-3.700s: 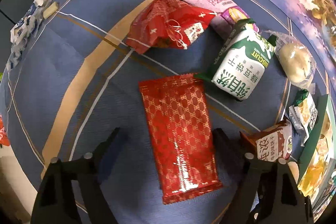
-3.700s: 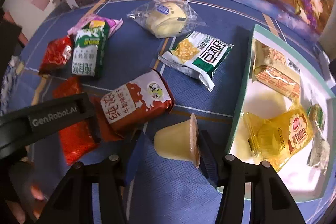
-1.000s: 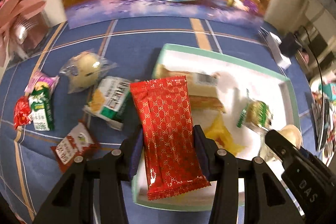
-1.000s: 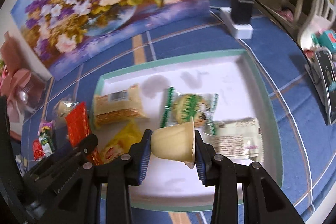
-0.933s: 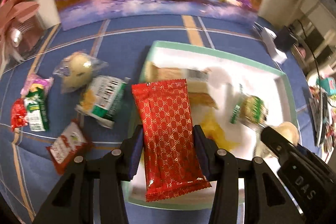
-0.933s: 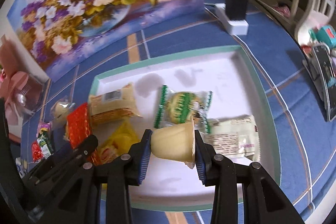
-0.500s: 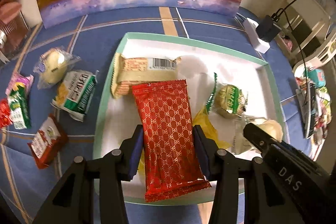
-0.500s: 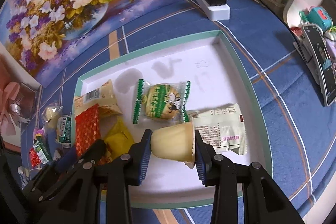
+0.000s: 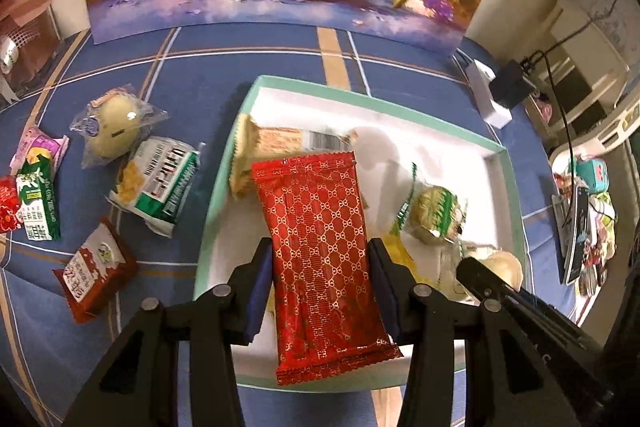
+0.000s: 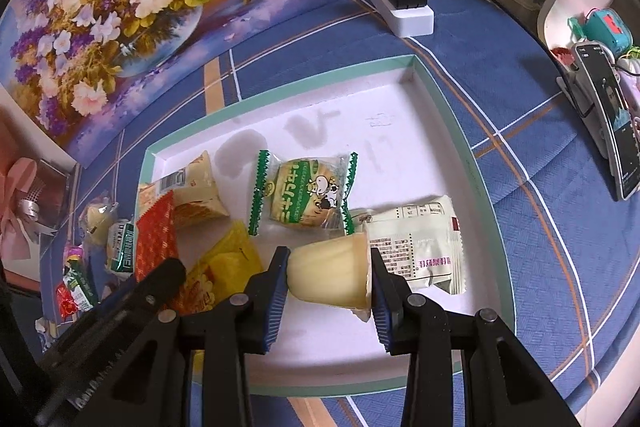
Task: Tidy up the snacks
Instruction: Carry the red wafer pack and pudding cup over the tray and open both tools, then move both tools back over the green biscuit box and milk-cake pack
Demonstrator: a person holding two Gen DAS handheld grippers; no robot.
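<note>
Left wrist view: we've got the red wafer packet (image 9: pixel 320 251) clamped in the left gripper (image 9: pixel 320 287), long axis running fwd along the fingers, hanging over the near-left part of the tray (image 9: pixel 304 85). Right gripper (image 10: pixel 329 277) pinches the pudding cup (image 10: pixel 330 269) sideways over the tray's near middle. Tray holds 4 packets; 6 snacks sit on the cloth to the left.
</note>
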